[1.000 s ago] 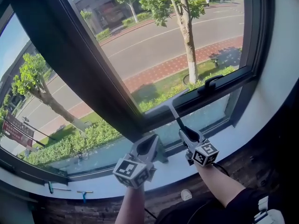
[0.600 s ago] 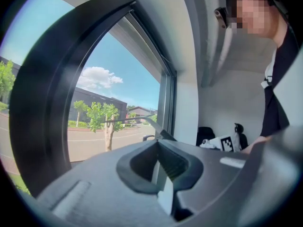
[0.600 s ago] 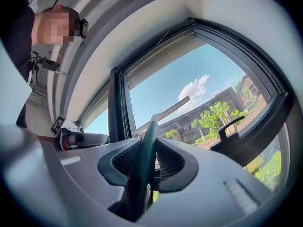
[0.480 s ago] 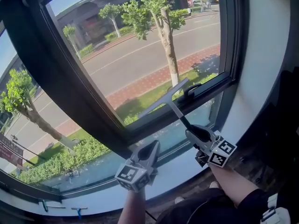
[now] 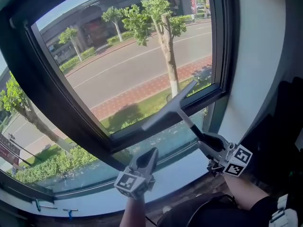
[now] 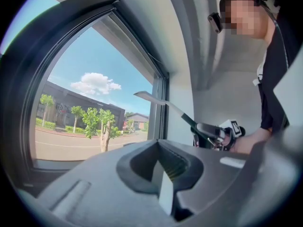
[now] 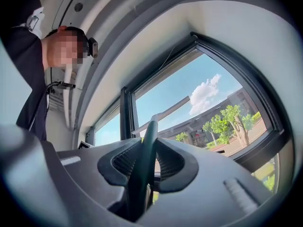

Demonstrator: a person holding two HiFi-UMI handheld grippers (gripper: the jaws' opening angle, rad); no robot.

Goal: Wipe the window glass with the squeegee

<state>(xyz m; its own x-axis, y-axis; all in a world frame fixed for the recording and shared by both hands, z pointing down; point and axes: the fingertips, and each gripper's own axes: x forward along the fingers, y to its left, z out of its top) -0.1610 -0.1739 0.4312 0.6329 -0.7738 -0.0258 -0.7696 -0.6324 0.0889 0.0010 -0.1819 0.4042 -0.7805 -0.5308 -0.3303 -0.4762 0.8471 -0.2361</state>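
The squeegee [image 5: 171,104] has a pale blade and a dark green handle. Its blade lies slanted across the lower right corner of the large window glass [image 5: 128,65] and its dark frame. My right gripper [image 5: 209,144] is shut on the handle, low and to the right of the pane. In the right gripper view the handle [image 7: 144,160] runs up between the jaws to the blade [image 7: 166,111]. My left gripper [image 5: 150,154] is shut on nothing, below the window's middle. The left gripper view [image 6: 165,174] shows the squeegee [image 6: 152,98] to the right.
A thick dark mullion [image 5: 57,98] separates this pane from another on the left. Beneath is a frosted lower pane [image 5: 165,138] and a pale sill [image 5: 94,198]. Two small blue-handled tools [image 5: 70,213] lie at the sill's left end. A white wall [image 5: 255,56] flanks the window on the right.
My right gripper has moved right and slightly down while the squeegee's blade rose from the lower frame onto the upper pane's corner. The left gripper has stayed low and shut.
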